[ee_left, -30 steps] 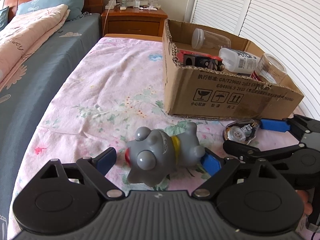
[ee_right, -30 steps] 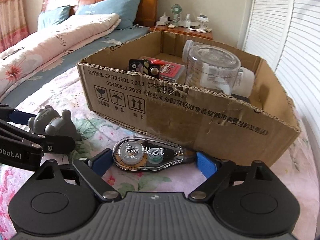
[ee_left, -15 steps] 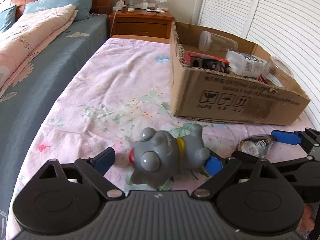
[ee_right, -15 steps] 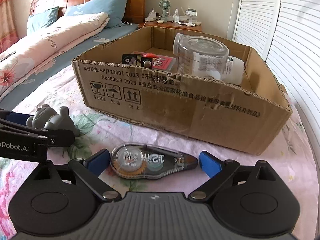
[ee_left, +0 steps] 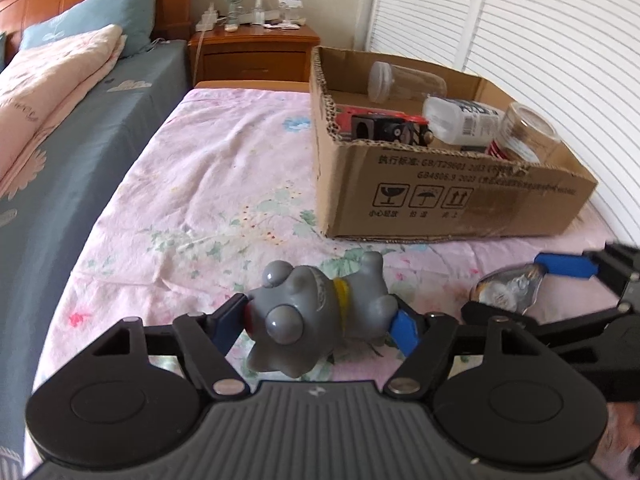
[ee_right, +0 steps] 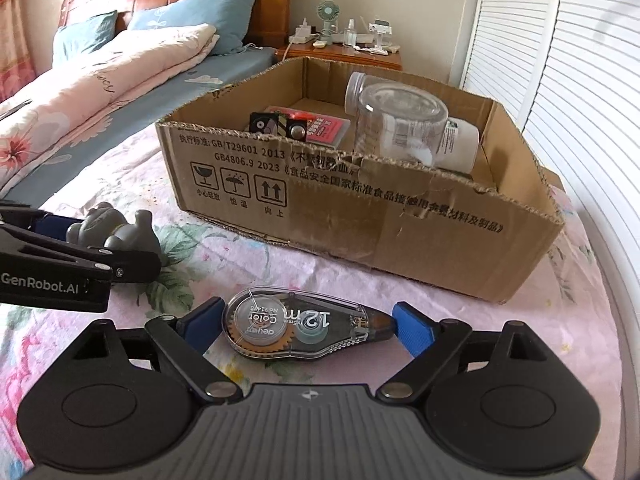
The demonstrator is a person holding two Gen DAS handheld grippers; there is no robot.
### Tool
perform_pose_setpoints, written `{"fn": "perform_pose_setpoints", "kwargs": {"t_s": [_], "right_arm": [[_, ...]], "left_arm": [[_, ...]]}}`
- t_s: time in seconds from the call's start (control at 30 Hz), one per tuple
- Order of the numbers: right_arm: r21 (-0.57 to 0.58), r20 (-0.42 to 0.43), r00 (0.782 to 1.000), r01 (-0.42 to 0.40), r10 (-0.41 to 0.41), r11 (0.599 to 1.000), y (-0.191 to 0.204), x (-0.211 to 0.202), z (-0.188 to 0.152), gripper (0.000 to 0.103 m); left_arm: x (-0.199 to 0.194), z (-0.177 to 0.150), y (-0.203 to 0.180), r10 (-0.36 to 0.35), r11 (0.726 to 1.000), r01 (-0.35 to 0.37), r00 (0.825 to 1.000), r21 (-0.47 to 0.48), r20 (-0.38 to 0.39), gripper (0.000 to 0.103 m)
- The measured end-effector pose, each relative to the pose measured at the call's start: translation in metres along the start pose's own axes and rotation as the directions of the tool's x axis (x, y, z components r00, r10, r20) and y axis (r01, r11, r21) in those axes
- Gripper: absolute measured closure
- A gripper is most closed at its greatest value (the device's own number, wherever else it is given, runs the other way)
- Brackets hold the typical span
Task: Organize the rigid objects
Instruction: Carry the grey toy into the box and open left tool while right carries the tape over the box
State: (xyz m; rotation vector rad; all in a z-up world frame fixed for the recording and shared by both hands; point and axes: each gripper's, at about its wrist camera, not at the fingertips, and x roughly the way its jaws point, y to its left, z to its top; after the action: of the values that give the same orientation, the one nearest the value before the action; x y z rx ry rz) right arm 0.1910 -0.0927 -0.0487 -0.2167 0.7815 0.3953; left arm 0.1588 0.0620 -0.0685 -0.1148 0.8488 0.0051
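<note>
Right now, in the left wrist view, the left gripper [ee_left: 322, 326] is closing its blue fingers [ee_left: 404, 328] on the grey toy figure [ee_left: 316, 316], low in the centre of the frame, the toy lying on its side against the pink floral bedsheet [ee_left: 208, 200]. The cardboard box [ee_left: 440, 196] is sitting at the upper right, already holding jars and a bottle.

Over in the right wrist view, the right gripper [ee_right: 306, 330] is pinching the clear correction tape dispenser [ee_right: 300, 330] end to end, bottom centre, just in front of the box. Lifting each piece straight up before swinging over the near wall looks wise, since the rounded toy could slip sideways.
</note>
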Motion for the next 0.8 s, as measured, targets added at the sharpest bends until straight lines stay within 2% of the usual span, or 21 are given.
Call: {"fn": "perform_pose_setpoints", "kwargs": {"t_s": [0.13,0.43,0.63,0.8], "right_arm": [[-0.034,0.002,1.0,0.003,-0.003,0.999,-0.003,-0.01,0.002,0.01],[-0.071,0.008,1.0,-0.026,0.027,0.997,-0.019,-0.042,0.01,0.01],[-0.07,0.029,0.998,-0.048,0.05,0.996,-0.031,-0.065,0.022,0.01],[-0.075,0.064,0.998,-0.025,0.03,0.997,-0.046,-0.078,0.037,0.01]], "left_arm": [[-0.007,0.003,0.001,-0.007,0.997,0.007,1.0,0.074,-0.002,0.03],[-0.033,0.023,0.005,-0.072,0.979,0.074,0.997,0.189,-0.017,0.03],[-0.053,0.05,-0.003,-0.133,0.961,0.127,0.991,0.245,0.007,0.03],[-0.057,0.082,-0.014,-0.184,0.948,0.17,0.983,0.27,0.027,0.03]]}}
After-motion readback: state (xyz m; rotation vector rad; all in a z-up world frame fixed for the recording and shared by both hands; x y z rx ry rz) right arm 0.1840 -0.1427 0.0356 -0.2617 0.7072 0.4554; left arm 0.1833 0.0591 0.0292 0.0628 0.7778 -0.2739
